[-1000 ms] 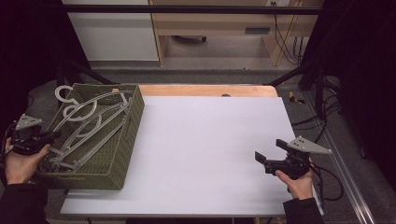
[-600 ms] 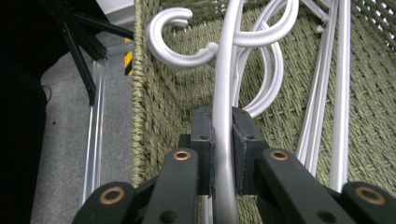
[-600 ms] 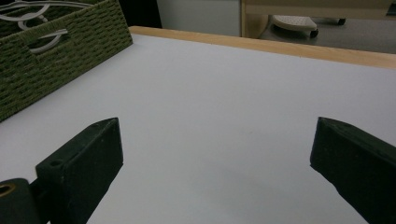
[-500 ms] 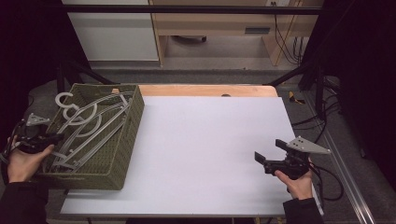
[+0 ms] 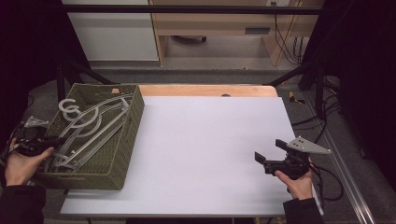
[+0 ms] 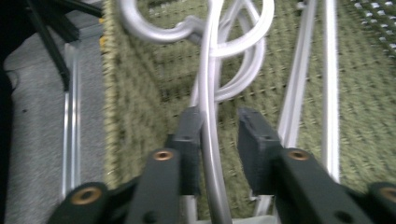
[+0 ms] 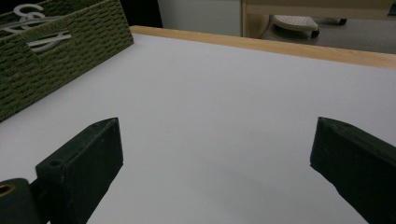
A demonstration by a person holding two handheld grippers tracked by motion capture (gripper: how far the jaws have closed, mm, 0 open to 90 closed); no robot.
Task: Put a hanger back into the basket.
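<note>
Left gripper [image 6: 212,135] sits inside the green woven basket [image 5: 122,149] at the bench's left edge, jaws just opened slightly, a grey hanger [image 6: 211,154] bar running lengthwise between them, touching one pad. Right gripper [image 5: 268,161] waits spread wide near the right edge, well apart.

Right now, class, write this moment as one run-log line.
left claw: just opening, one pad apart from hanger rod | hangers in basket | right claw: open over table
</note>
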